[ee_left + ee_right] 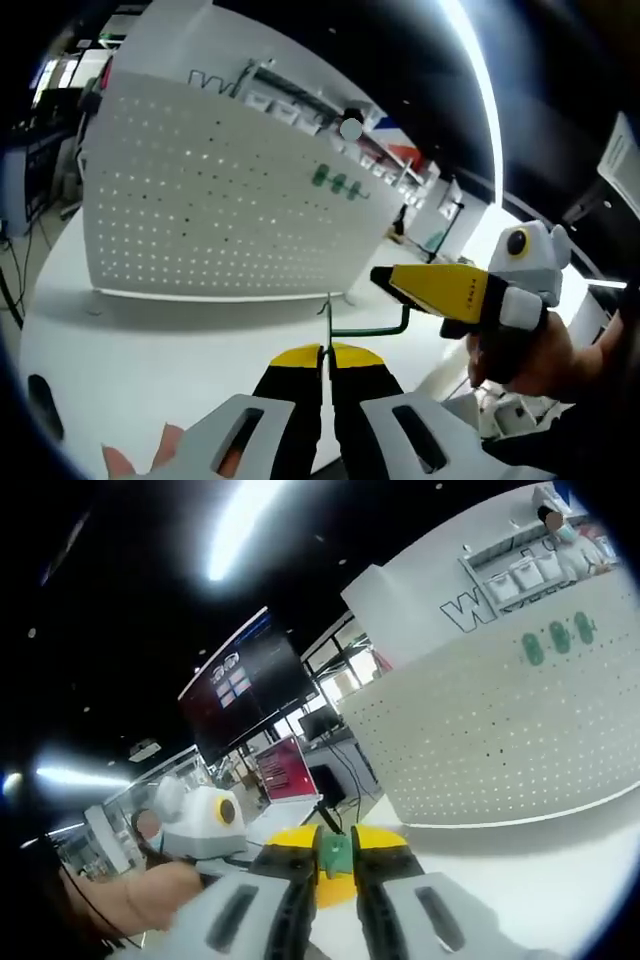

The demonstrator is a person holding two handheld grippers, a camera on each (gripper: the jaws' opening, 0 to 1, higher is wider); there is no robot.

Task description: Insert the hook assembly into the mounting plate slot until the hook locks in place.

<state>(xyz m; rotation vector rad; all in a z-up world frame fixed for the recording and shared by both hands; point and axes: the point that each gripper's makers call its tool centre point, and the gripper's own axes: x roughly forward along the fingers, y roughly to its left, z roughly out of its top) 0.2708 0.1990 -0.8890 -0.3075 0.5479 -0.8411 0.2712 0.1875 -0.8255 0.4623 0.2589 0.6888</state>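
Note:
A thin green wire hook [365, 330] hangs above the white table, in front of the white perforated mounting plate [220, 200]. In the left gripper view my left gripper [326, 350] is shut on the wire's upright end. My right gripper [388, 279] comes in from the right, its yellow jaws closed at the wire's other end. In the right gripper view my right gripper [335, 852] is shut on a small green piece [336, 856] of the hook assembly. The mounting plate [500, 740] stands to its right, a short way off. Three green pieces [337, 183] sit on the plate's upper part.
The white table [150, 350] spreads in front of the standing plate. A hand [530, 350] holds the right gripper. Shelves with bins [290, 105] stand behind the plate. Dark screens [250, 680] and desks lie farther back in the room.

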